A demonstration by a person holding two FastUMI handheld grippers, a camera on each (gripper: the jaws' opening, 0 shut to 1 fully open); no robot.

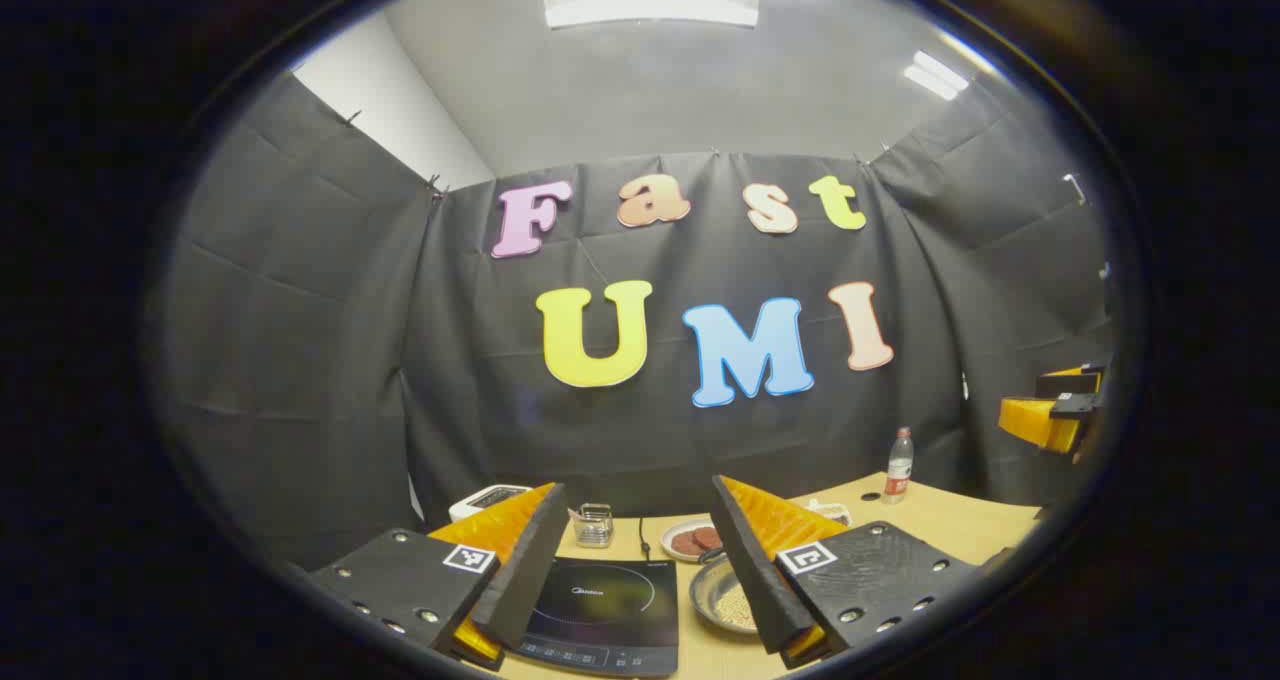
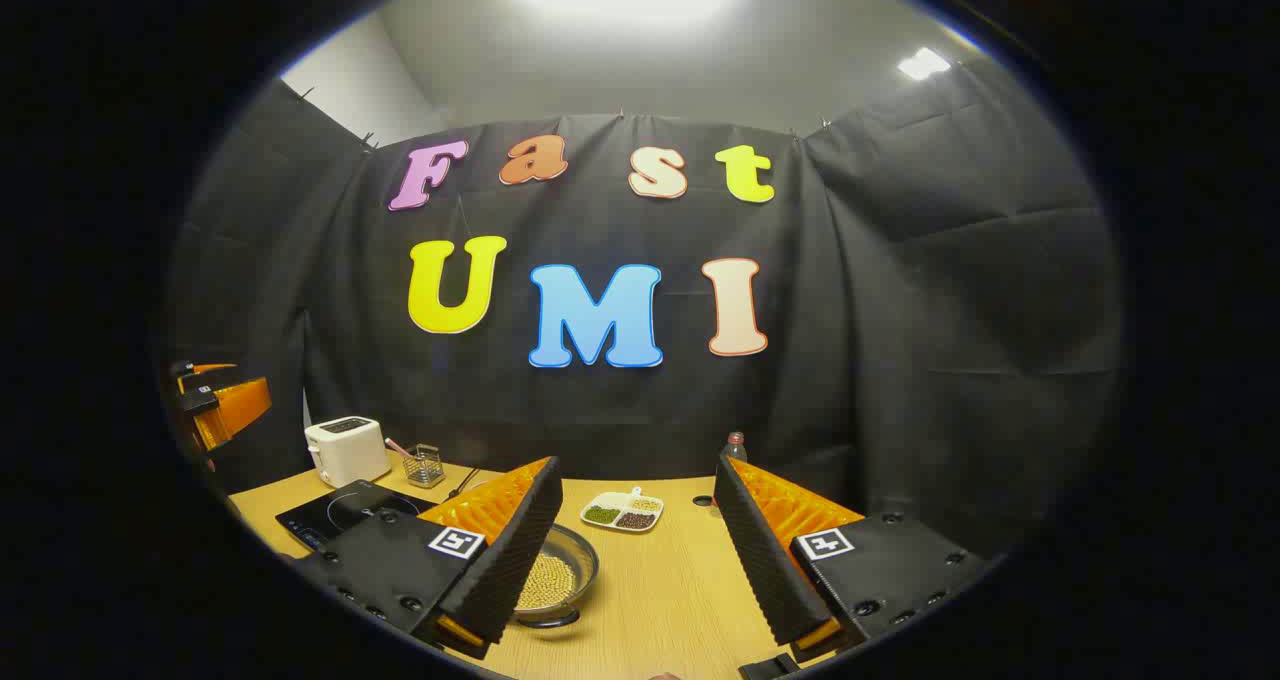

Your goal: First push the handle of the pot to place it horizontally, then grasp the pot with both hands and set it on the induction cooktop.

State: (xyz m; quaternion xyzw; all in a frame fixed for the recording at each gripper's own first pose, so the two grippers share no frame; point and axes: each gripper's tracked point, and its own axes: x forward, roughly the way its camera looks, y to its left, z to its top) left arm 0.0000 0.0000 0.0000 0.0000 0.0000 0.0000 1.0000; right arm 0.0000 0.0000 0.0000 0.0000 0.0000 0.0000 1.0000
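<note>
Both grippers are hovering above the counter [image 2: 660,590], each with its fingers spread wide and gripping nothing.

In the left gripper view, the left gripper [image 1: 635,570] is pointing toward the back wall, and the cooktop [image 1: 605,615] is lying flat on the counter between its fingers, nearer the left one. The pot [image 1: 728,600] is sitting on the counter just right of the cooktop, apart from it, with pale beads inside; the right finger is hiding part of its rim. Behind the pot a plate [image 1: 690,540] is holding dark round pieces. A toaster [image 1: 487,500] is standing at the far left, a small wire basket [image 1: 593,525] beside it, and a bottle [image 1: 899,466] is standing toward the far right edge. The other gripper is showing at the right border of this view, well apart.

In the right gripper view, the right gripper [image 2: 635,560] is also facing the wall. The pot [image 2: 555,580] is resting on the counter just beside the left finger, which is covering part of its rim; whether they are touching cannot be told. The pot's handle cannot be made out. The cooktop [image 2: 340,515] is lying farther left, with the toaster [image 2: 346,450] and basket [image 2: 424,465] behind it. A divided dish [image 2: 623,511] of beans is sitting between the fingers, farther back, and the bottle [image 2: 735,447] is peeking up behind the right finger.
</note>
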